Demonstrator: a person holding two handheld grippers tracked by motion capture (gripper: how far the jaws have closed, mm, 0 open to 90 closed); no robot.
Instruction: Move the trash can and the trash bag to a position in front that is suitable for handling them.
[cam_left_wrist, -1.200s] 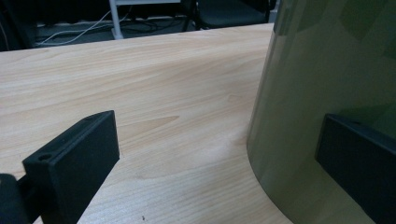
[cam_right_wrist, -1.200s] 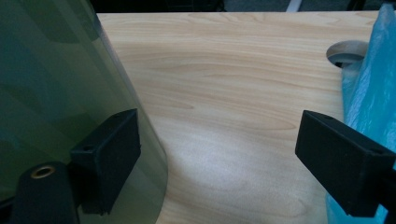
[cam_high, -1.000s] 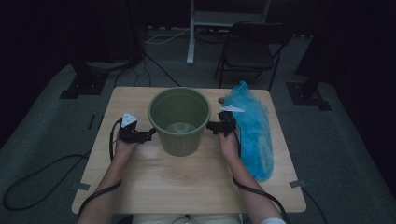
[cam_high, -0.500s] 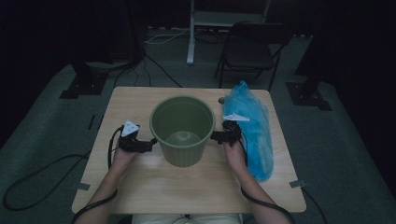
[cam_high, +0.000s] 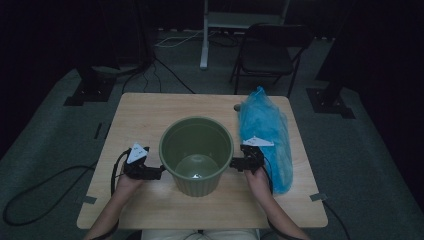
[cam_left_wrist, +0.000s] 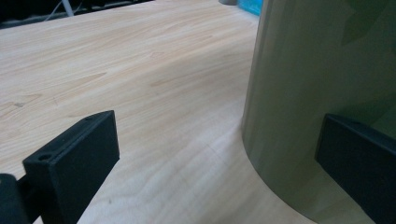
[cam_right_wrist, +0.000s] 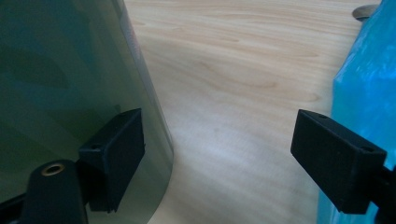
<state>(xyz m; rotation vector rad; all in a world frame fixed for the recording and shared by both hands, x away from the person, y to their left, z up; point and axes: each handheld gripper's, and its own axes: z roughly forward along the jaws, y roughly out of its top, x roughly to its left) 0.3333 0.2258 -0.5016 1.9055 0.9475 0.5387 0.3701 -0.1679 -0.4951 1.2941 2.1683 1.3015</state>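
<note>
A green plastic bucket (cam_high: 196, 152) stands upright and empty on the wooden table (cam_high: 150, 115), toward the near side. My left gripper (cam_high: 156, 172) is at its left wall, my right gripper (cam_high: 234, 164) at its right wall. In the left gripper view the left gripper (cam_left_wrist: 215, 172) is open, with its right jaw against the bucket (cam_left_wrist: 317, 70). The right gripper (cam_right_wrist: 224, 158) is open too: its left jaw lies against the bucket (cam_right_wrist: 60, 70) and its right jaw sits in front of a blue plastic bag (cam_right_wrist: 369, 79).
The crumpled blue bag (cam_high: 267, 140) lies along the table's right side, close behind my right hand. A small grey round thing (cam_high: 236, 107) sits near the bag's far end. A folding chair (cam_high: 270, 55) and floor cables lie beyond the table.
The bucket and both grippers have moved together toward the near edge of the table. Both grippers stay at its sides.
</note>
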